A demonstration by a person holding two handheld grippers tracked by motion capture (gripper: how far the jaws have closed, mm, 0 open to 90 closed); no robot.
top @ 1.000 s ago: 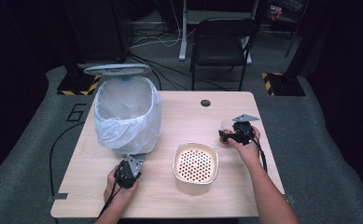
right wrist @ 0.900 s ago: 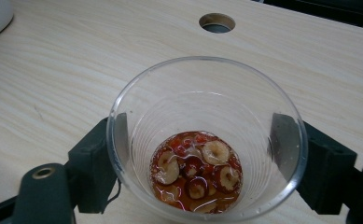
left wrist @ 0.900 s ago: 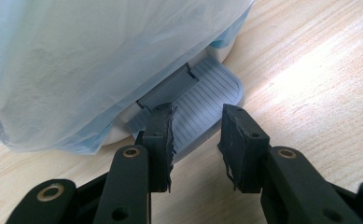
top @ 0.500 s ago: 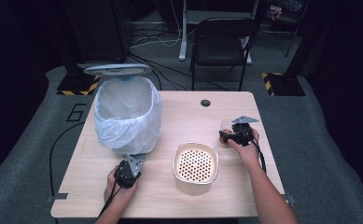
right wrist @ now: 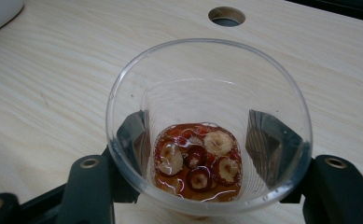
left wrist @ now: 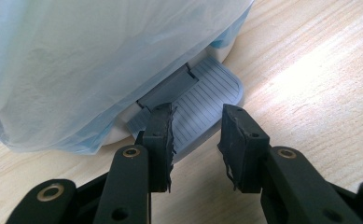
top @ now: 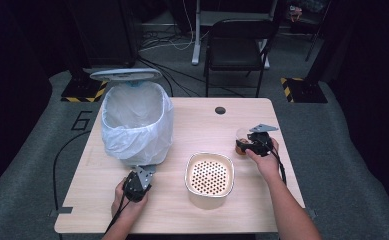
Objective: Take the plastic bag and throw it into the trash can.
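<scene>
On the bench (top: 192,125), toward its left edge, stands the bin (top: 137,122), lined with a white bag, its lid (top: 125,74) raised at the far side and its mouth facing up. Its grey ribbed pedal (left wrist: 202,105) sticks out from the base toward the near edge. Near the middle of the near edge sits a square cream basket (top: 209,179) with a perforated floor, mouth up.

Close to the right edge stands the glass (right wrist: 207,126), upright, its long axis vertical and its open rim pointing up. Sliced red dates (right wrist: 198,161) lie in amber liquid at its bottom.

The right gripper (top: 249,145) reaches in from the right; its fingers (right wrist: 270,144) sit on either side of the glass, seen through the wall, clasping it.

The left gripper (top: 137,184) lies just before the bin's base. Its fingers (left wrist: 160,140) are parted, holding nothing, their tips just over the pedal's near rim.
</scene>
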